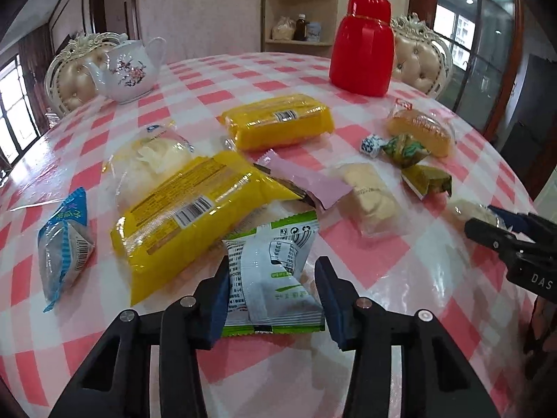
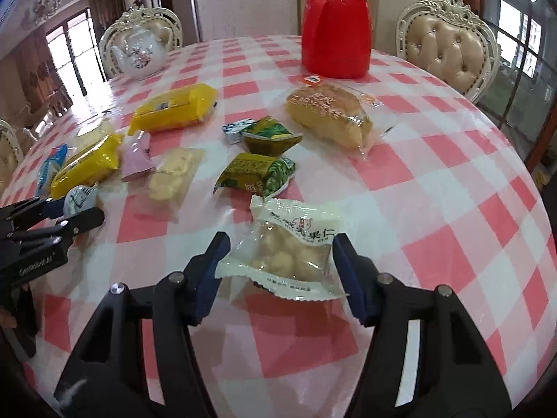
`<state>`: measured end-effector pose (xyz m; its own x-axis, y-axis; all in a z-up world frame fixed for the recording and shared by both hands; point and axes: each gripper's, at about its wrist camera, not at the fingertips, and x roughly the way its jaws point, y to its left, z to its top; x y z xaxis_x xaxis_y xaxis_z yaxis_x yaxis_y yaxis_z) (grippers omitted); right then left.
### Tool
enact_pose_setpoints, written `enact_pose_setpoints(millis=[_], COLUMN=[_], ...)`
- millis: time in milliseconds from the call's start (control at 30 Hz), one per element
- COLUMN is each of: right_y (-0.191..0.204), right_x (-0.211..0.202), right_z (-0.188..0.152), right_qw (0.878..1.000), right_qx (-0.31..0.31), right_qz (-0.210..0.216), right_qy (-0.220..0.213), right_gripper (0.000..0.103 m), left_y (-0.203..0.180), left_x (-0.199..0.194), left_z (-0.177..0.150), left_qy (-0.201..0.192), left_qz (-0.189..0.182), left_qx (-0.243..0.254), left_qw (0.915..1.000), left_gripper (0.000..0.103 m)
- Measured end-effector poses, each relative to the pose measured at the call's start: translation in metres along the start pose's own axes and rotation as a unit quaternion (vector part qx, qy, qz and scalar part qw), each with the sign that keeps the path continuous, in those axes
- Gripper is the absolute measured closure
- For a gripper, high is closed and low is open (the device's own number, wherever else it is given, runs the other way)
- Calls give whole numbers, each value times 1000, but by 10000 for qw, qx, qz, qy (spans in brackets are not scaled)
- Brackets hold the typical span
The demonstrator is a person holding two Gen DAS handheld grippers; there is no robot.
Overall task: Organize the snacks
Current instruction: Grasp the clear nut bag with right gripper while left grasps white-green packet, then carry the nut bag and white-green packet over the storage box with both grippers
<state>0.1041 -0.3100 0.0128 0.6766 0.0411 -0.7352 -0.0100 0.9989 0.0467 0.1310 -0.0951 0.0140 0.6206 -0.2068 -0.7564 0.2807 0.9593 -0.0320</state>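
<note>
Snack packets lie scattered on a pink-and-white checked table (image 1: 376, 254). My left gripper (image 1: 271, 264) is shut on a white-and-green packet (image 1: 271, 271), whose wrapper is crumpled between the blue pads. In the right wrist view, my right gripper (image 2: 280, 240) is shut on a clear packet of pale pastry (image 2: 289, 254), a pad touching each side edge. Each gripper also shows at the edge of the other view: the right gripper (image 1: 487, 230) and the left gripper (image 2: 80, 216). Two yellow packs (image 1: 278, 122) (image 1: 195, 202), a bun (image 2: 330, 115) and green sweets (image 2: 257, 170) lie beyond.
A red thermos (image 1: 362, 45) stands at the far side and a white flowered teapot (image 1: 125, 69) at the far left. A pink wrapper (image 1: 306, 181), a blue-striped packet (image 1: 66, 244) and a clear biscuit pack (image 1: 372, 198) lie nearby. Padded chairs (image 2: 449, 45) ring the table.
</note>
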Motion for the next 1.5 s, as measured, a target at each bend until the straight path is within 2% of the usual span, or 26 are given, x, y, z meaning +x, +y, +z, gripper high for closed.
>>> enact_pose_setpoints(millis=[333, 633, 1200, 1500], right_y=[-5, 14, 111, 155], right_x=[-6, -16, -42, -57], right_z=[-3, -7, -40, -53], right_qw=[9996, 9995, 9957, 9921], right_qx=[190, 109, -685, -956], right_qz=[182, 129, 502, 668], right_qy=[-123, -271, -374, -455], right_gripper=[39, 39, 39, 39], left_y=[4, 12, 56, 98], left_x=[-21, -47, -88, -117], left_z=[-4, -20, -59, -91], left_qy=[-286, -347, -445, -613], left_qz=[187, 103, 142, 351], left_qx=[-78, -292, -901, -1545], left_qw=[9994, 9989, 9948, 9855], left_gripper=[56, 56, 56, 56])
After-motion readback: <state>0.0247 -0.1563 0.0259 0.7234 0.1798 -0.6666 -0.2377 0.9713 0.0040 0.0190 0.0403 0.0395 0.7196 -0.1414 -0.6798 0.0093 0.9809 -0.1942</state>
